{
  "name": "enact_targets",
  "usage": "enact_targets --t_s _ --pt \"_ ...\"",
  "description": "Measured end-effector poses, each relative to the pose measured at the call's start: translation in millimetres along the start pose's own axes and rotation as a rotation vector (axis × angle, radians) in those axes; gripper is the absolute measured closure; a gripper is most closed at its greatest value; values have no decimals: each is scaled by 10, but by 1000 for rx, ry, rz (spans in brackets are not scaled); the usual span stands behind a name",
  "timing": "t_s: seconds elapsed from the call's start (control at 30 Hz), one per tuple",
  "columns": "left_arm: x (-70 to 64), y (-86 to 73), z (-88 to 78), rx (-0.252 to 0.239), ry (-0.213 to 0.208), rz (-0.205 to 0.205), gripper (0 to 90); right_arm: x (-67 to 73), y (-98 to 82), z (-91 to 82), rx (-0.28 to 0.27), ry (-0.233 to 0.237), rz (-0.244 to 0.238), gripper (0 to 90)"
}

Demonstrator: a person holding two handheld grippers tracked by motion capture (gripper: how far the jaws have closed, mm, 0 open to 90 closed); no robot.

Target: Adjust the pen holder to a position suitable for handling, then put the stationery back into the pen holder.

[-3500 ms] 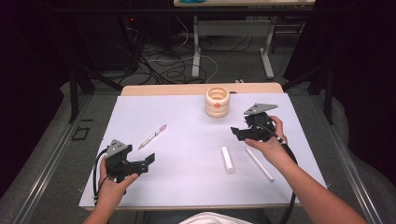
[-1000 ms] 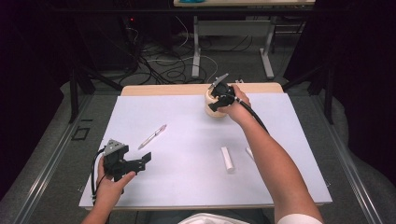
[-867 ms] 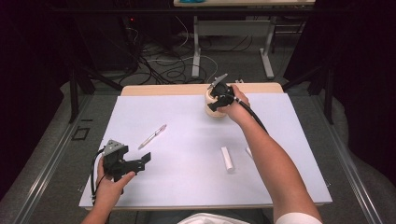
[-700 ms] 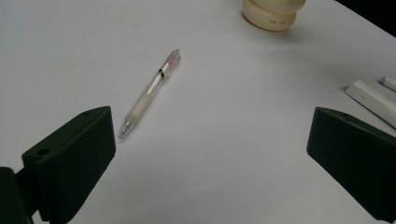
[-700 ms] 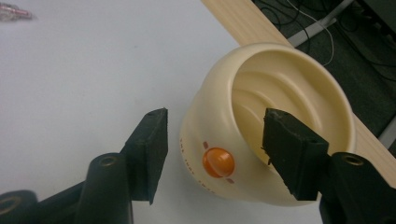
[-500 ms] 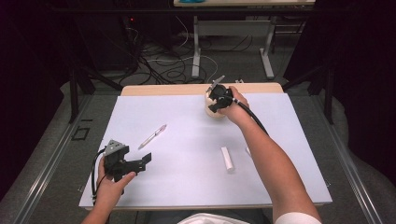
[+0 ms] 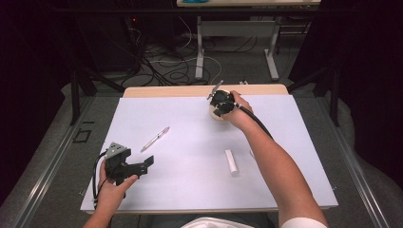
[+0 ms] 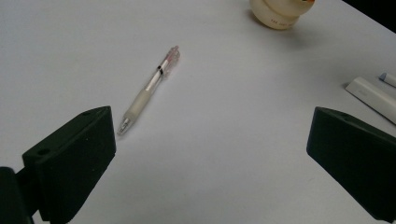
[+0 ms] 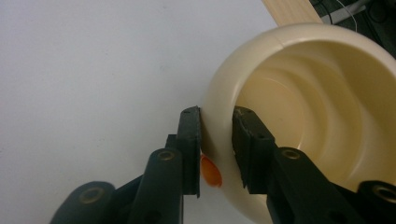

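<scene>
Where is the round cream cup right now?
In the high view the cream cup sits at the white mat's far edge, right of centre, its rim pinched by the right gripper.

Cream cup [image 9: 299, 116] looks smooth, glossy plastic; white sheet [image 7: 190, 156] is matt paper; table edge [image 7: 166, 90] is pale wood.

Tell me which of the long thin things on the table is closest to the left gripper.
The clear pen with the pinkish end, lying alone on the left half of the table just beyond the left gripper. The white stick lies over by the person's right forearm.
</scene>
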State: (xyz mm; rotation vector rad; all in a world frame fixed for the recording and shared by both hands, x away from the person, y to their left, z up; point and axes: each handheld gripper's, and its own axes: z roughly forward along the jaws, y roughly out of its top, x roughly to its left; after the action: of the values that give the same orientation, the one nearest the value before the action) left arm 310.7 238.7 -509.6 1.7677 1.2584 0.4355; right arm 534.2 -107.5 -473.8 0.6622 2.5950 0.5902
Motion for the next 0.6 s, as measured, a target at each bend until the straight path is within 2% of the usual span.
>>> enact_targets --t_s 0.07,0.17,0.4,0.47,0.5,0.57,0.6 --pt "2 0 -5 3 0 3 15 17 -3 -12 6 3 35 763" --pt "5 -2 -5 2 1 1 16 -2 -3 -15 -1 2 12 762" --pt "8 -5 7 4 1 -3 17 21 13 -35 -16 -6 -10 767" --pt "8 -6 4 4 1 -3 17 32 27 -58 -32 -8 -10 769" --pt "8 -6 3 3 2 -3 17 50 30 -73 -31 -4 11 769" --pt "10 -5 0 5 2 -4 17 41 37 -81 -43 0 -6 769" --pt "12 -6 1 6 1 -3 17 68 38 -118 -42 5 19 768"
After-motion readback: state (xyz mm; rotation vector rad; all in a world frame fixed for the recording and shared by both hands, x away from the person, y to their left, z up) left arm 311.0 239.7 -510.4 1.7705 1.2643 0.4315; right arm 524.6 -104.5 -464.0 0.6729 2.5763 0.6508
